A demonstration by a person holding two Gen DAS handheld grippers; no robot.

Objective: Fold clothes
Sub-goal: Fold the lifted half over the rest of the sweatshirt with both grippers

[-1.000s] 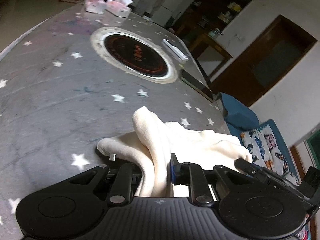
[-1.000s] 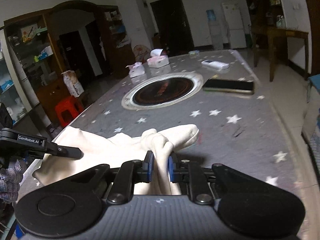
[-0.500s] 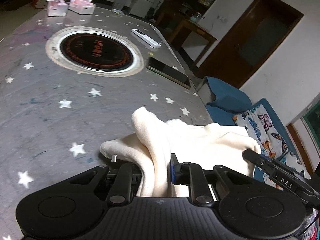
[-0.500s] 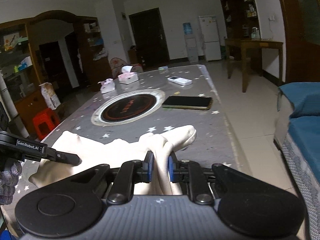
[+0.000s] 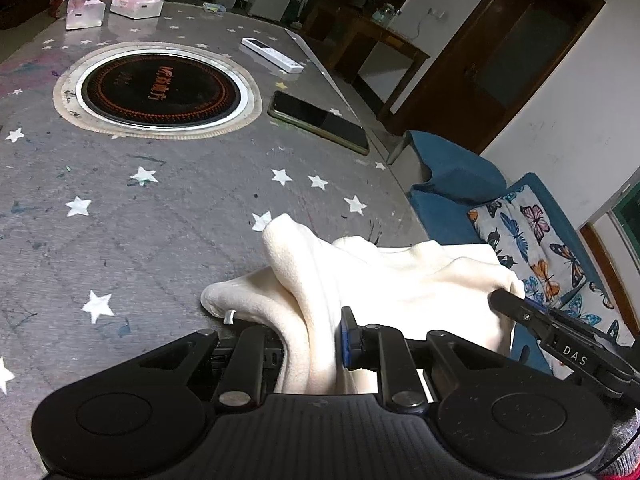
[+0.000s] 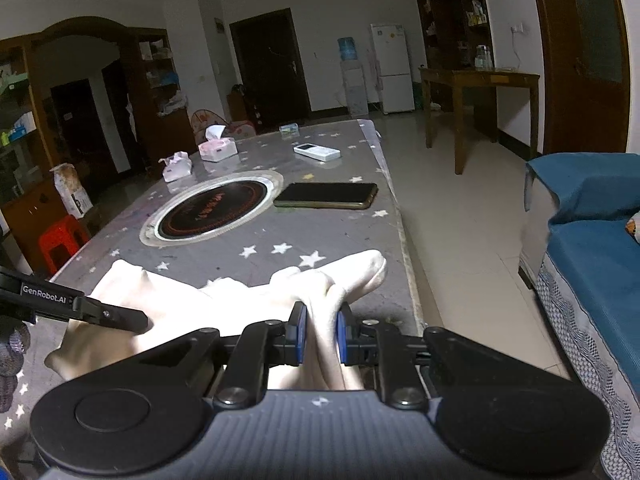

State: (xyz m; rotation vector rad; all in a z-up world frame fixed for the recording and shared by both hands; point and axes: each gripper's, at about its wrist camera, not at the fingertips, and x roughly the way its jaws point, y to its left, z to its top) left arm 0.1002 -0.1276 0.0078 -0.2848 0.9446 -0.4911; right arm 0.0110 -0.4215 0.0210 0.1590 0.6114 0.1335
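Observation:
A cream garment (image 5: 384, 276) lies bunched near the front of the grey star-print table (image 5: 160, 200). My left gripper (image 5: 312, 340) is shut on a thick fold of its left side. My right gripper (image 6: 320, 334) is shut on a fold of the same garment (image 6: 224, 300) at its right side, near the table's right edge. Each gripper's tip shows in the other's view: the right one (image 5: 520, 312) at the cloth's right end, the left one (image 6: 120, 318) at its left. The pinched cloth hides part of the fingers.
A round black hotplate (image 5: 160, 88) is set into the table's middle. A dark phone (image 5: 320, 122) and a white remote (image 5: 272, 54) lie right of it. Two tissue boxes (image 5: 136, 0) stand at the far end. A blue sofa (image 6: 592, 216) stands right of the table.
Both grippers, still shut on the garment, have drawn back and swung right; the hotplate and phone now sit farther off and the sofa has come into the right wrist view.

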